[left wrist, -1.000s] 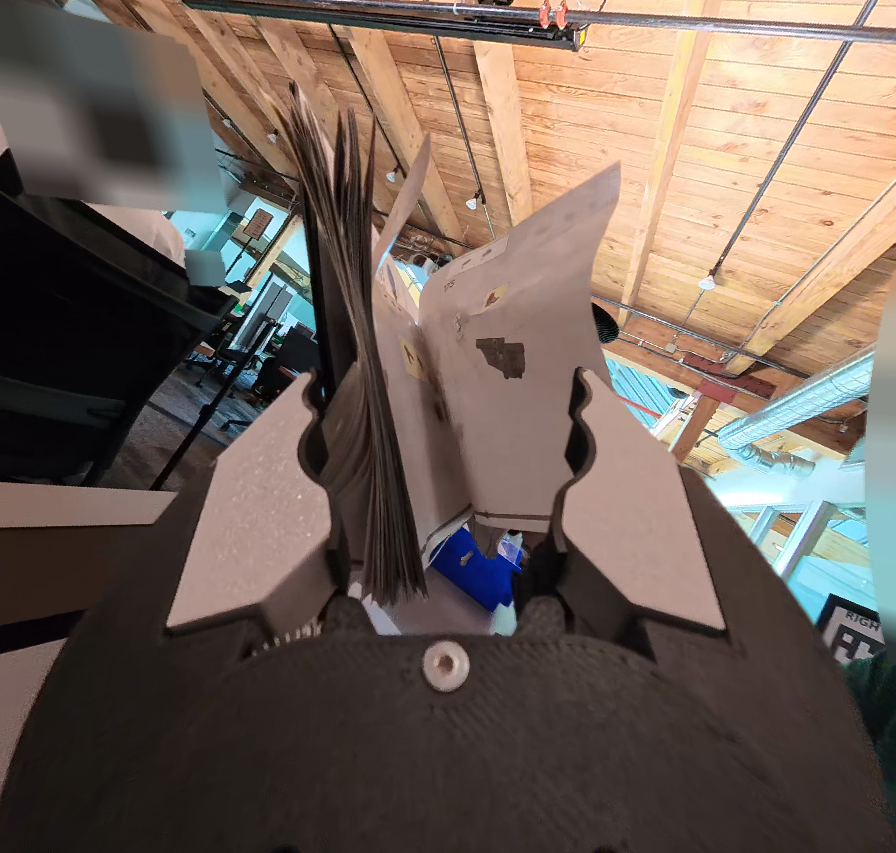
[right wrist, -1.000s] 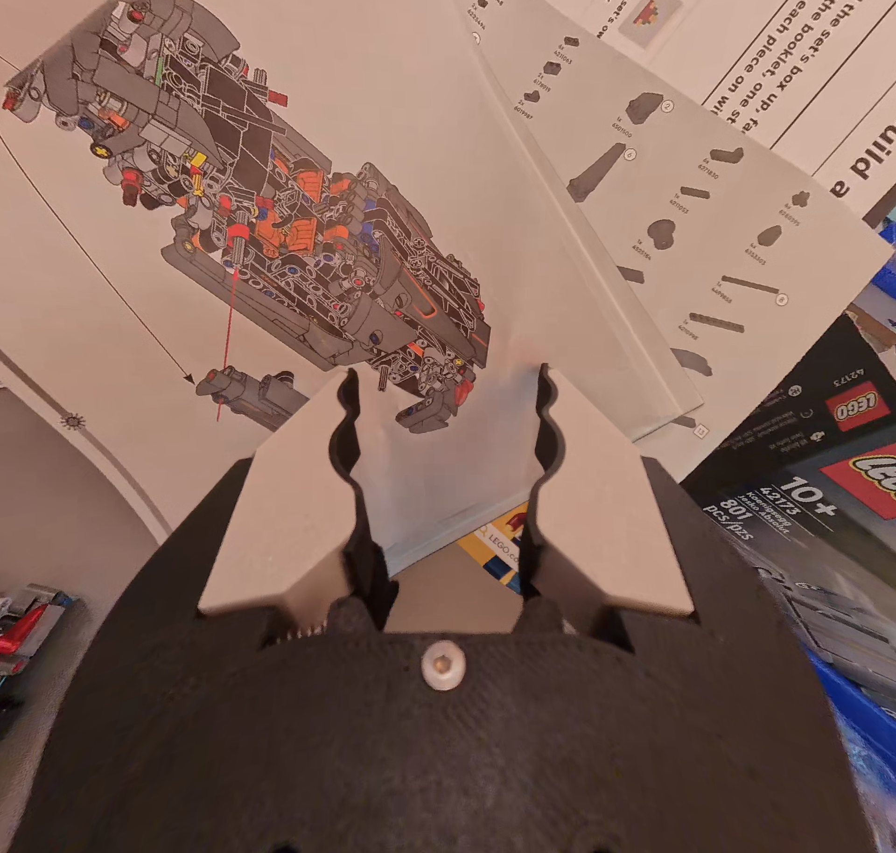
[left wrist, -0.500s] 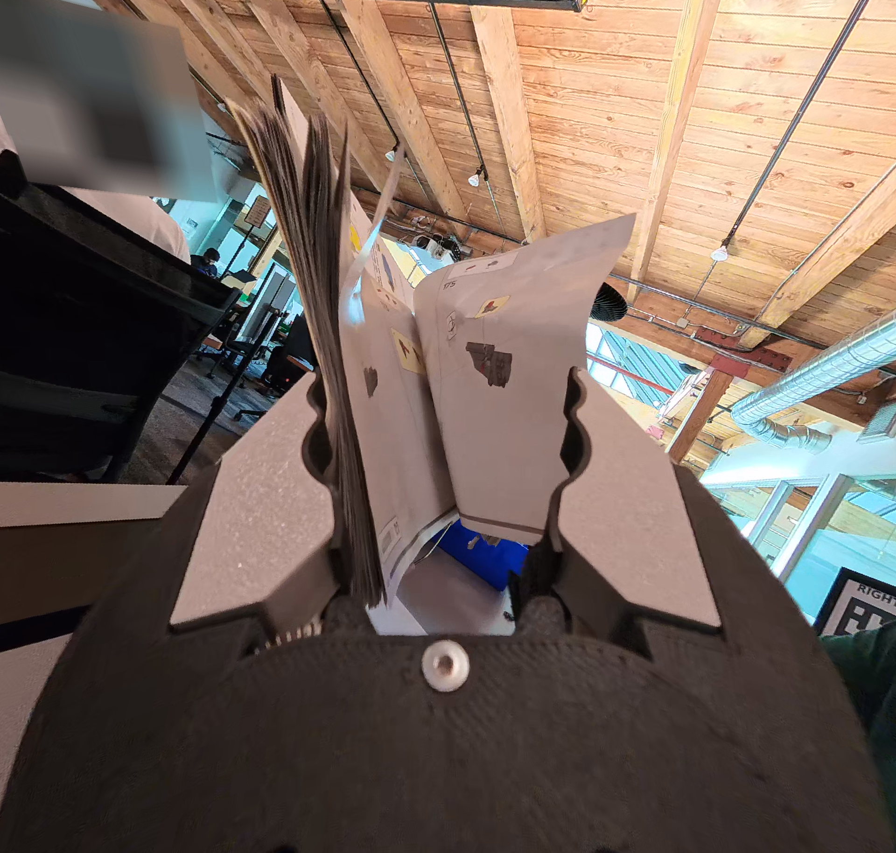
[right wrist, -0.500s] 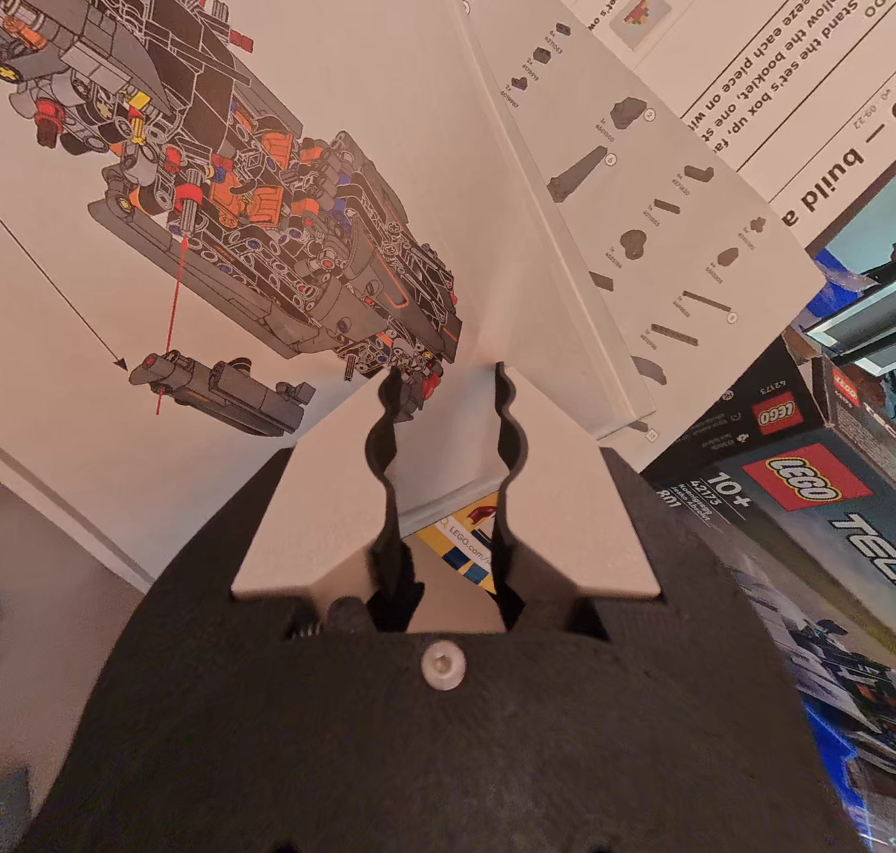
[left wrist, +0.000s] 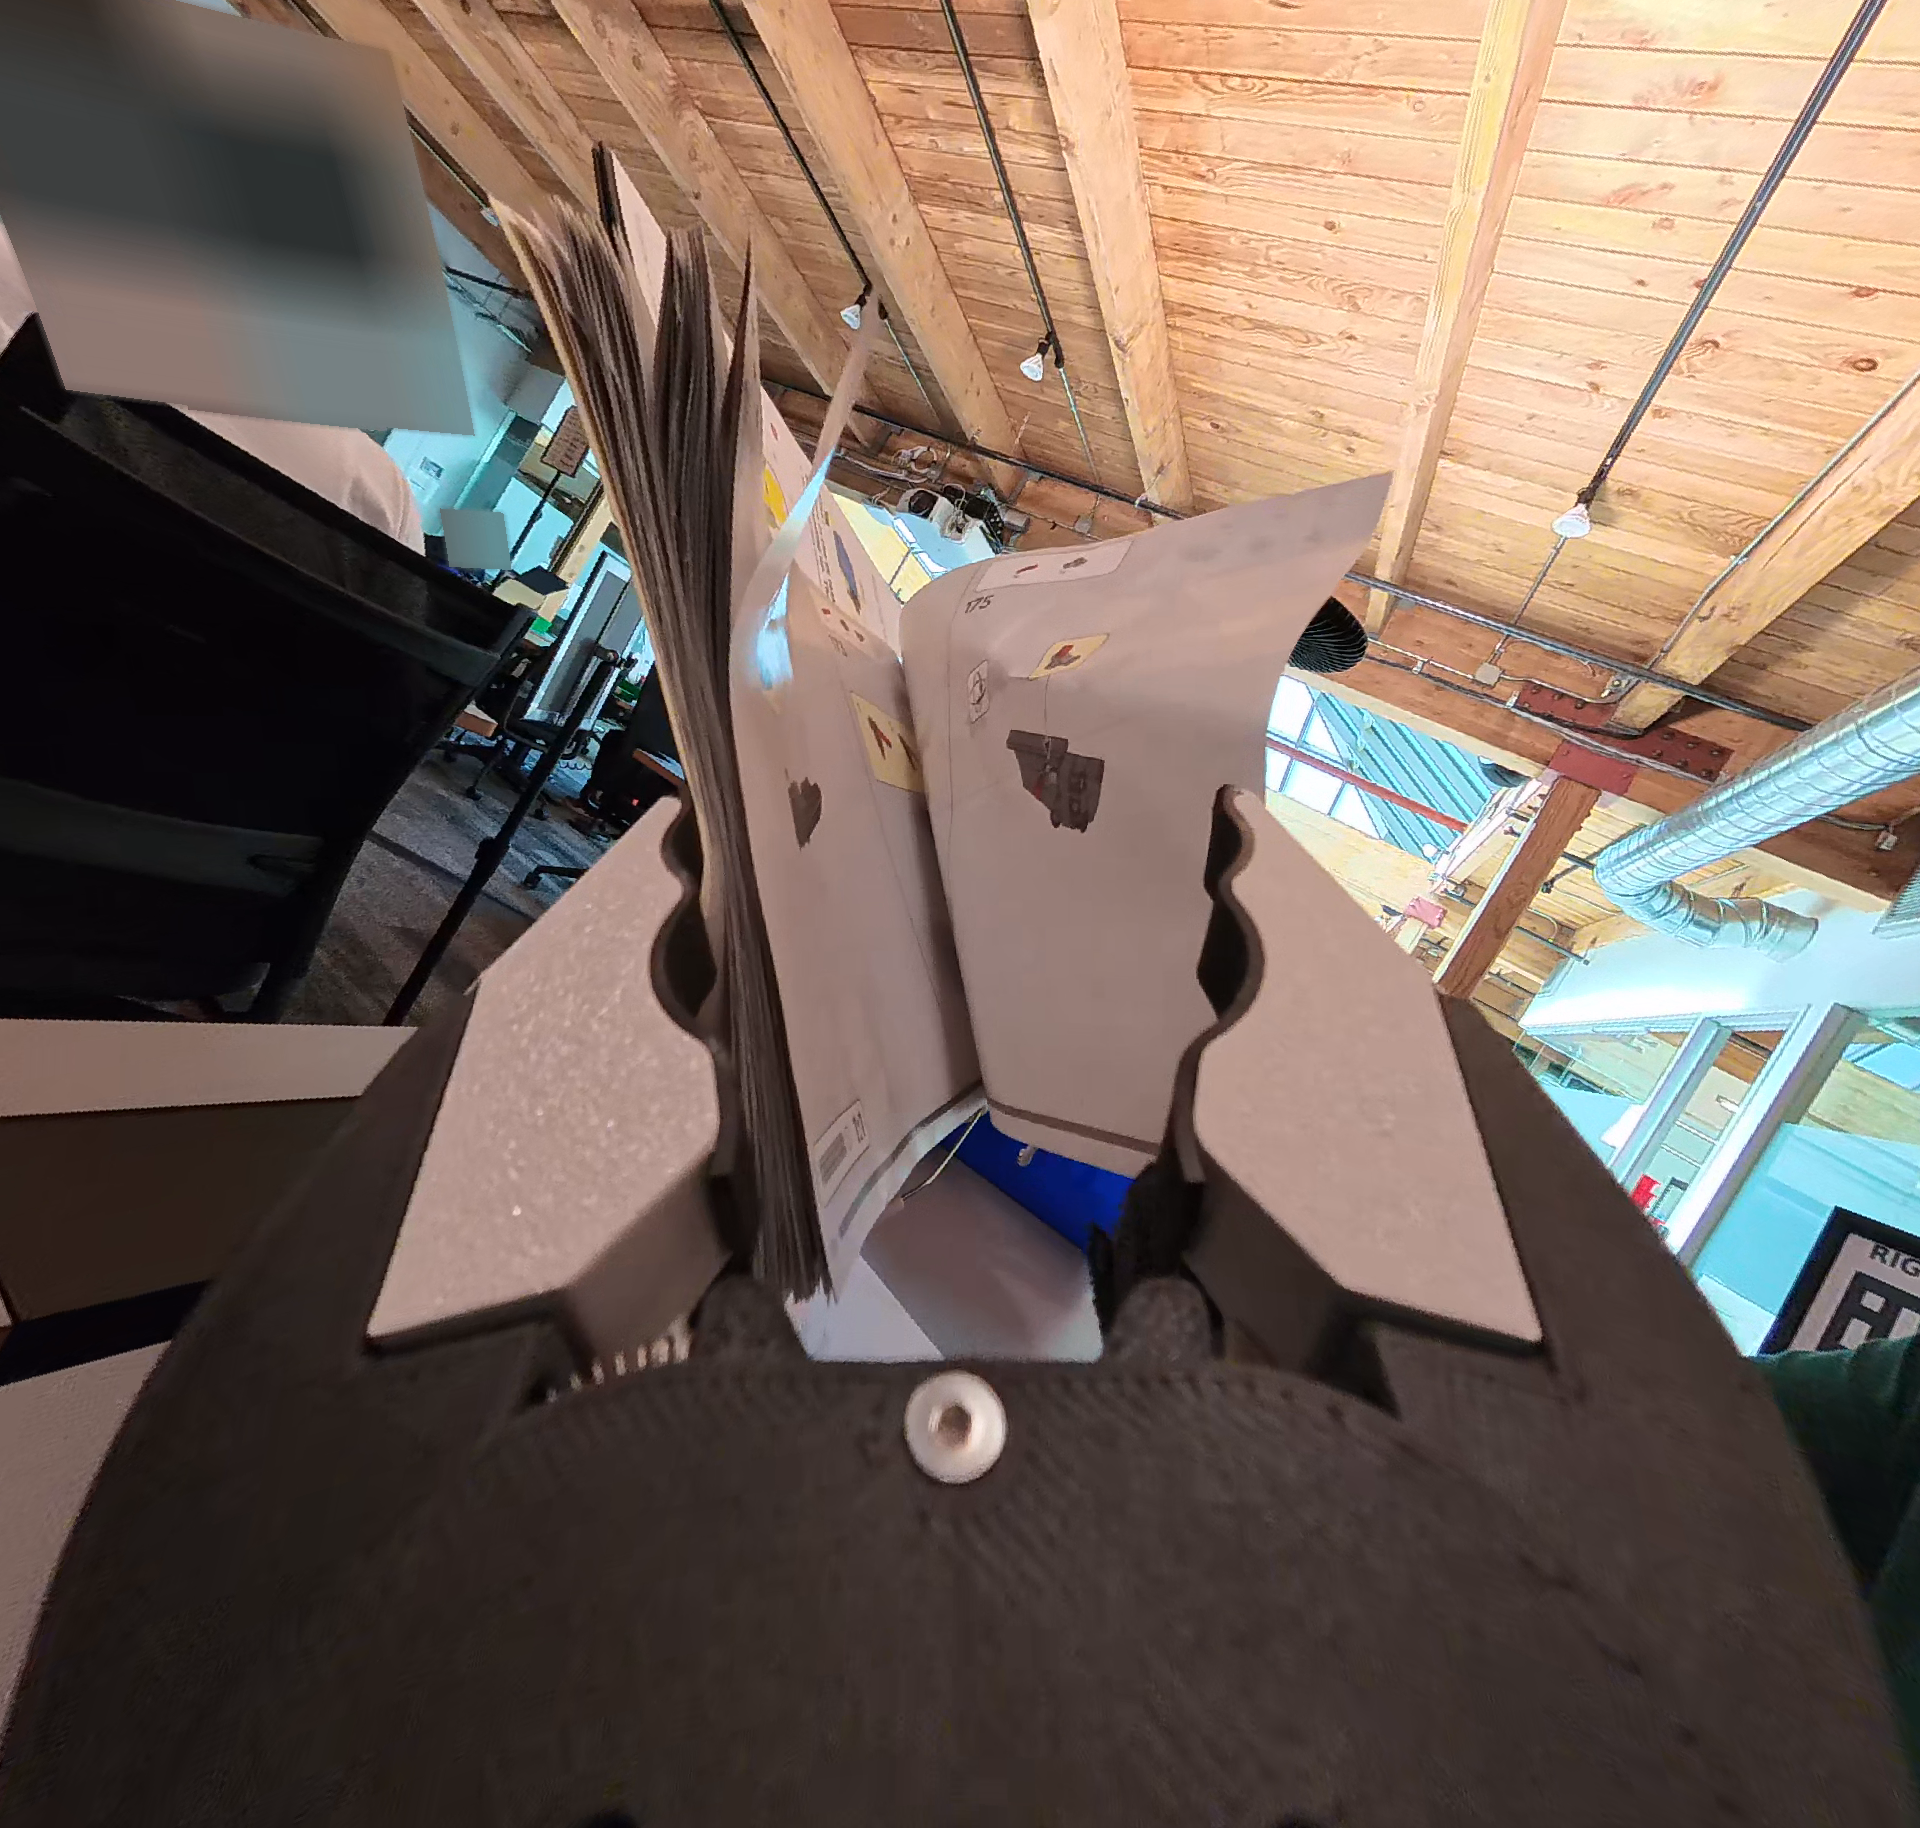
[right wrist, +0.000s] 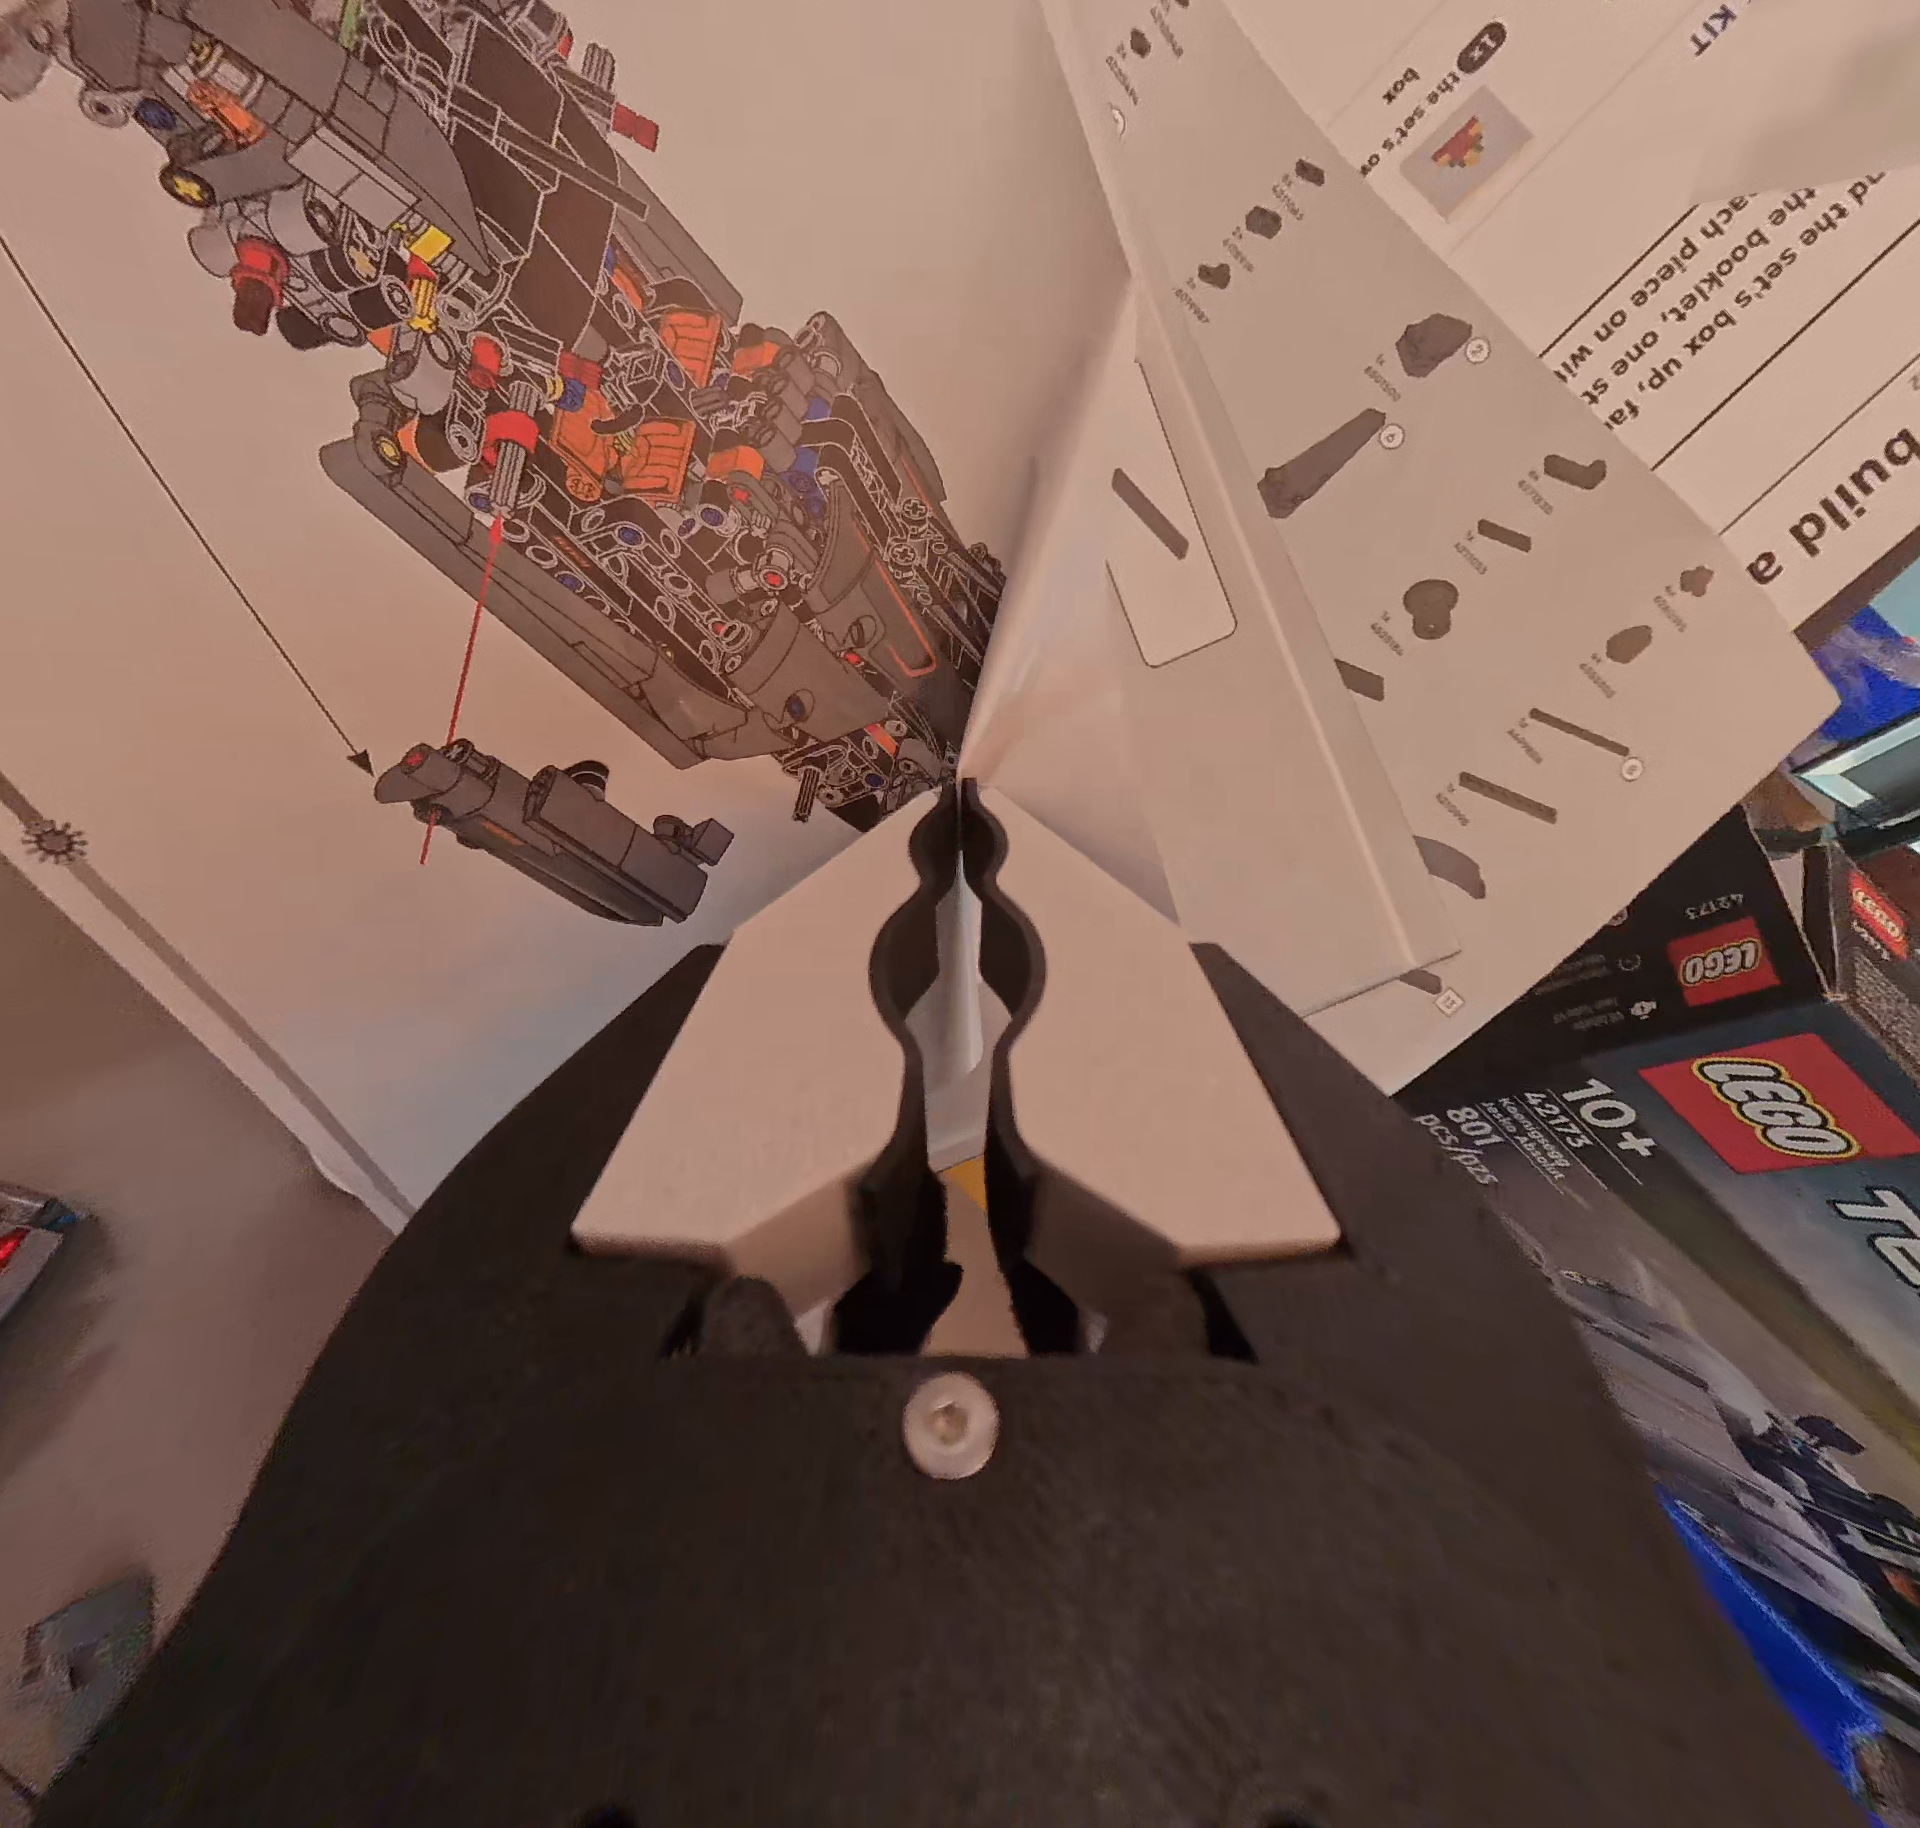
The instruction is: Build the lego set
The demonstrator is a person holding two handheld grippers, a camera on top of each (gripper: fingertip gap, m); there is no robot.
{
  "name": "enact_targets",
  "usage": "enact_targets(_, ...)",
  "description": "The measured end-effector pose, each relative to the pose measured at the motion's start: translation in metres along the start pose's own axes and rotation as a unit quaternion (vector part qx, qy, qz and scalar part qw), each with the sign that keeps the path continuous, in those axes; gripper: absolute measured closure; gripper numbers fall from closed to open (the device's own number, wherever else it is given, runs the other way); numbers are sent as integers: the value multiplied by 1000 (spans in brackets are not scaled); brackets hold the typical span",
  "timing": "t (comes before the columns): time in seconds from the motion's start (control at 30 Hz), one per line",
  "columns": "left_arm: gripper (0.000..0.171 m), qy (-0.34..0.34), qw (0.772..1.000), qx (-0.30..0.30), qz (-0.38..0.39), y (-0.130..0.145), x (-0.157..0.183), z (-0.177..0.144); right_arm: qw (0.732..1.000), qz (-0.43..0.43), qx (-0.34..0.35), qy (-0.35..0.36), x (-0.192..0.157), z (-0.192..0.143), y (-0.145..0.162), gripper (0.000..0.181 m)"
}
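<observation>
The open instruction booklet (left wrist: 1091, 895) stands upright between the fingers of my left gripper (left wrist: 956, 812), which is open and points up at the ceiling. A thick stack of pages (left wrist: 665, 531) leans on the left finger, and a single page rests near the right finger. In the right wrist view the booklet page (right wrist: 727, 168) shows a drawing of the car model. My right gripper (right wrist: 958, 791) is shut on the lower edge of that page. A page with a parts list (right wrist: 1455, 531) lies to its right.
The dark Lego set box (right wrist: 1714, 1155) lies at the right, with a printed white sheet (right wrist: 1714, 272) above it. Small loose pieces (right wrist: 31, 1248) sit at the left edge on the beige table (right wrist: 156, 1103). A black chair (left wrist: 208, 687) and a person are at the left. The left gripper's tips are roughly 40 cm from the right gripper's.
My right gripper has closed from wide open onto the booklet page's edge. In the left wrist view the loose pages have gathered against the left finger.
</observation>
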State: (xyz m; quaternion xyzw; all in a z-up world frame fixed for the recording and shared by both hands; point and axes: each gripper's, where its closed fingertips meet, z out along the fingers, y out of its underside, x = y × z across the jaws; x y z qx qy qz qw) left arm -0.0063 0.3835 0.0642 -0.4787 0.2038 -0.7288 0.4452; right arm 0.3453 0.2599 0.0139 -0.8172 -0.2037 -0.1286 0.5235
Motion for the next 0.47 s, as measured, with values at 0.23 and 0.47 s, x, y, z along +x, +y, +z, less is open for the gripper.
enact_targets(0.23,77,1,1000,1,-3,0,-1,0,997,52,52,-32,1,-21,-26,181)
enact_targets(0.47,78,0,1000,1,-4,0,0,0,987,94,107,-78,-1,-42,-55,181)
